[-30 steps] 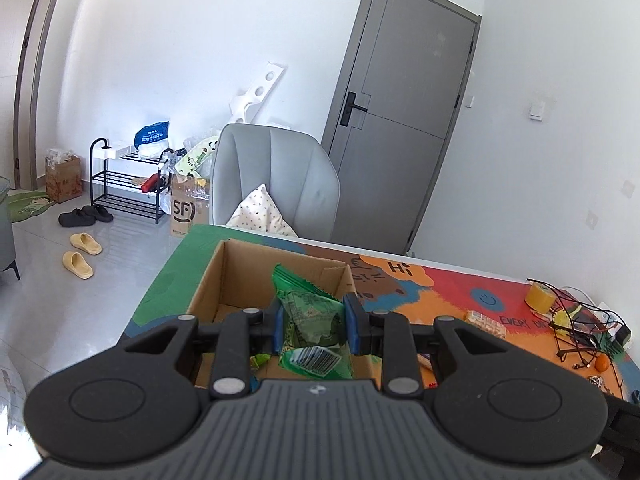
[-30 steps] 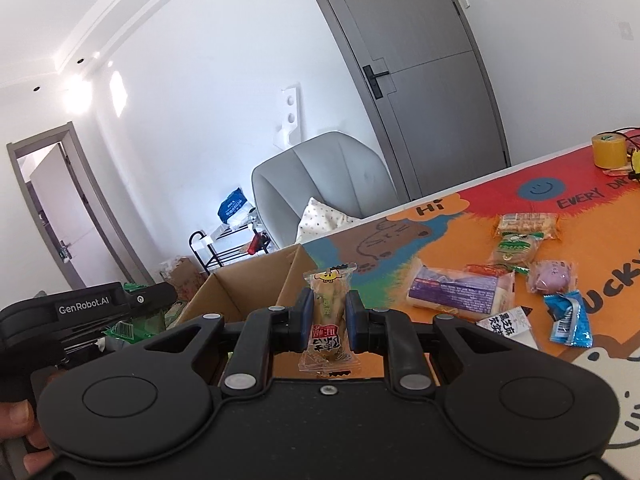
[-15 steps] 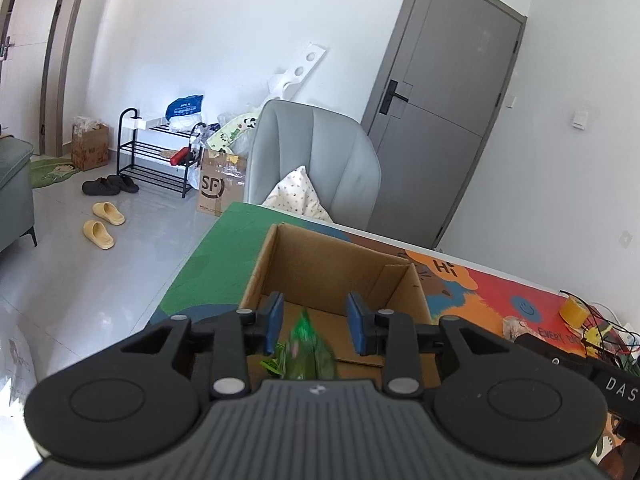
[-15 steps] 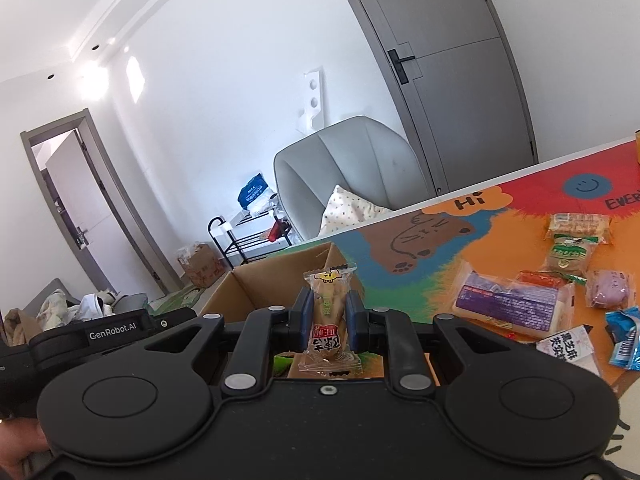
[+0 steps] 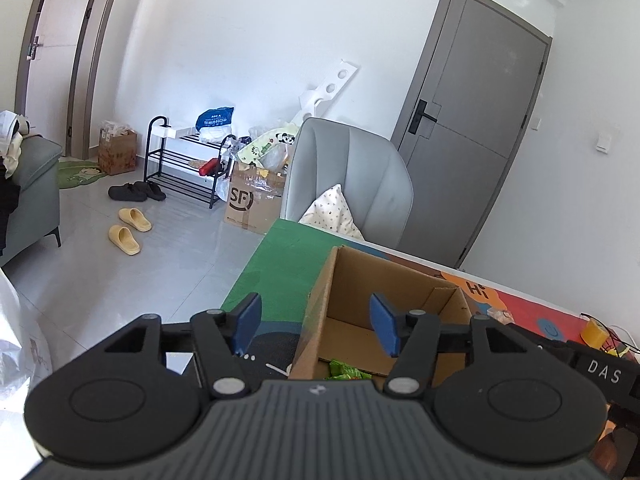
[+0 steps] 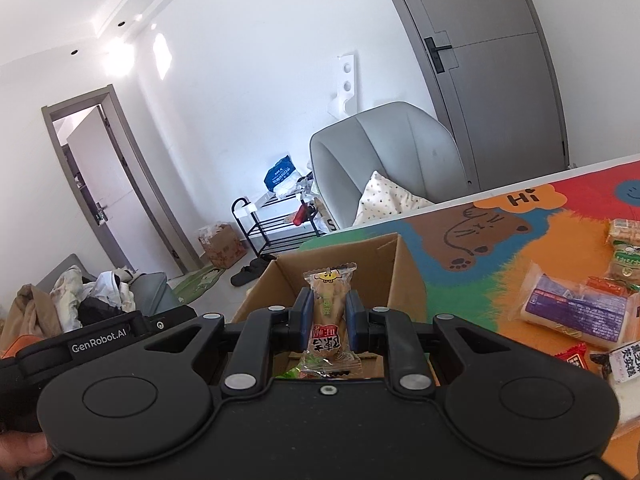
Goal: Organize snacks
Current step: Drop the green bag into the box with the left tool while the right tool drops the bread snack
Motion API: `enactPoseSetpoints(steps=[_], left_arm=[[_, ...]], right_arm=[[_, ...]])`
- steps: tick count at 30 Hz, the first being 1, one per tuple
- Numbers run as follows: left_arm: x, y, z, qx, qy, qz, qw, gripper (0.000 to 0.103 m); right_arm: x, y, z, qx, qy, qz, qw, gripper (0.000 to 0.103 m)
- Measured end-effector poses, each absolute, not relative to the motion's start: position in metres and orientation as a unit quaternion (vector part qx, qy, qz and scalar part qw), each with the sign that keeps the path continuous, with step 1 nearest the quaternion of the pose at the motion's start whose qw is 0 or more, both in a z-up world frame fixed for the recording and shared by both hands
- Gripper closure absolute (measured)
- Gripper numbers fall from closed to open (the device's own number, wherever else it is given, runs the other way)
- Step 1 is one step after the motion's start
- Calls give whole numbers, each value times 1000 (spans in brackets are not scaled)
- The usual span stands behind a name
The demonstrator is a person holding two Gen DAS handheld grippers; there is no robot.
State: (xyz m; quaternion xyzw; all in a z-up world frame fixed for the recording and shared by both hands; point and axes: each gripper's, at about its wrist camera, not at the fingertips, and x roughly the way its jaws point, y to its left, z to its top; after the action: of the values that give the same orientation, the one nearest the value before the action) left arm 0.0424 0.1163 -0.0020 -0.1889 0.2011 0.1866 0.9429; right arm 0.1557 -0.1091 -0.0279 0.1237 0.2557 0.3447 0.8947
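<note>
An open cardboard box point(image 5: 316, 320) point(image 6: 408, 264) stands on the colourful table mat. My left gripper point(image 5: 316, 322) hovers over the box's left wall, its jaws opening, with nothing between them. A green snack packet point(image 5: 344, 370) lies on the box floor below it. My right gripper point(image 6: 328, 314) is shut on a tan wrapped snack point(image 6: 329, 308) with a red label, held upright above the box's near edge. Several more snack packets, among them a purple-and-white pack point(image 6: 576, 314), lie on the mat to the right.
A grey chair point(image 5: 352, 176) with a spotted cushion stands behind the table's far edge. The other gripper's body point(image 5: 600, 368) shows at the right of the left wrist view. A yellow tape roll point(image 5: 594, 330) and cables sit at the far right. A hand point(image 6: 20, 452) grips at lower left.
My left gripper let go of the green packet, which dropped into the box, and its jaws spread while it shifted left. My right gripper carried the tan snack closer over the box.
</note>
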Motion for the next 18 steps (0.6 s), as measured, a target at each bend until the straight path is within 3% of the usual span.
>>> enactPoseSetpoints(steps=[2, 4, 6, 12, 18], left_arm=[[42, 118, -3, -190, 200, 187, 943, 40], [42, 120, -4, -192, 201, 189, 942, 31], [42, 120, -4, -191, 202, 193, 941, 24], [45, 107, -3, -174, 198, 200, 944, 9], [59, 91, -11, -156, 215, 189, 945, 7]], right_arm=[[156, -103, -26, 119, 255, 350, 893, 84], [155, -98, -24, 114, 259, 350, 893, 73], [154, -97, -23, 113, 259, 344, 896, 43], [153, -118, -26, 122, 261, 320, 902, 38], [154, -143, -37, 130, 263, 300, 908, 25]])
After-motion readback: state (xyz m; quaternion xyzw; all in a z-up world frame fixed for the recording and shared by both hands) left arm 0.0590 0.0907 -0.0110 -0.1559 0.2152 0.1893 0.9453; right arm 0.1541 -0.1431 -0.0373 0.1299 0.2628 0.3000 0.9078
